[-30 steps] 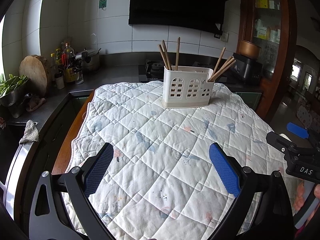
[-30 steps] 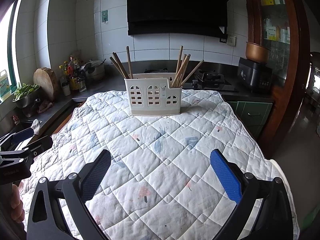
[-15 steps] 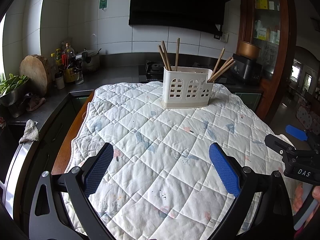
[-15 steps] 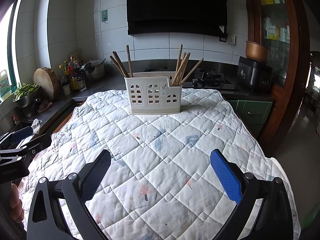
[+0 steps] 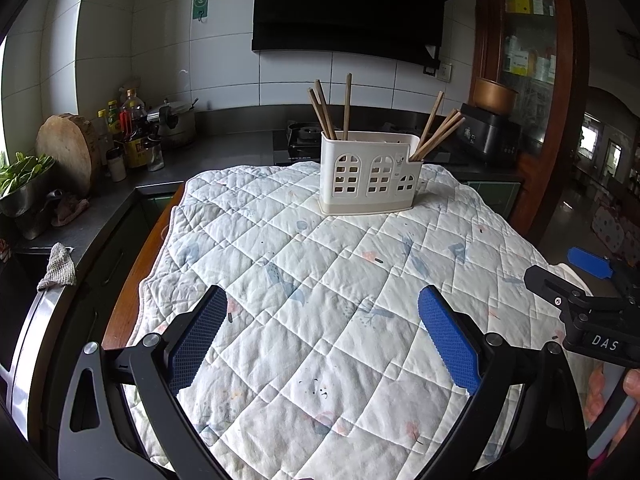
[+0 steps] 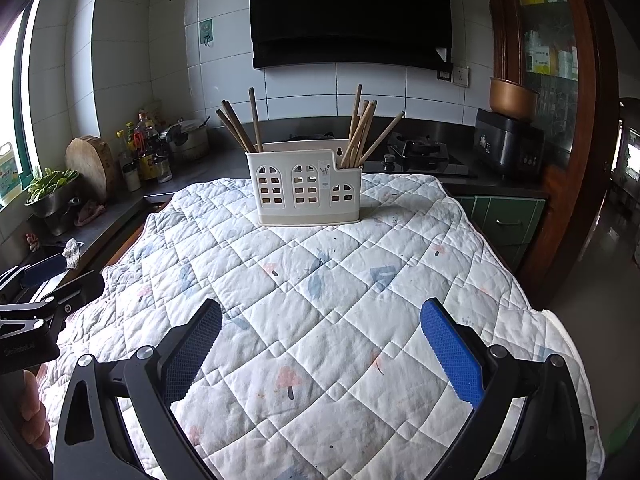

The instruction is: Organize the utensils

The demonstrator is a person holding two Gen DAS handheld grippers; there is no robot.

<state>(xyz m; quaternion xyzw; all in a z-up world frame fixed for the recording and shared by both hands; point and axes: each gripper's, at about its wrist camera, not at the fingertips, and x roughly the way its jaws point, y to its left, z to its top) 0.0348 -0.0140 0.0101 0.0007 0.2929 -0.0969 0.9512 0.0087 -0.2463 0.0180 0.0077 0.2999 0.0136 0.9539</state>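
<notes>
Left wrist view: the left hand-held gripper hangs low over the quilted cloth on the worktop, its blue pads spread wide with nothing between them.
Right wrist view: the right hand-held gripper is likewise spread and empty, level with its partner at the near edge of the cloth.
Task's thing: the white utensil holder stands upright at the far end of the cloth, well apart from both grippers; wooden chopsticks lean in two bunches, the left bunch in the taller compartment and the right bunch in the lower end compartment.
Just changed: over the last second, almost nothing. The holder and chopsticks sit as they did; in the left wrist view the right gripper at the frame's edge has slid slightly lower and farther right.
Meaning for the task: no utensil lies loose on the cloth, so the sorting looks finished or paused, and the grippers appear to be resting clear, not reaching.
Readable writing: "DAS" in white on the body of the right gripper as seen from the left wrist; a small sticker on the holder's front is too small to read.
Background: bottles and a round wooden chopping board on the counter at left; their labels cannot be read.
</notes>
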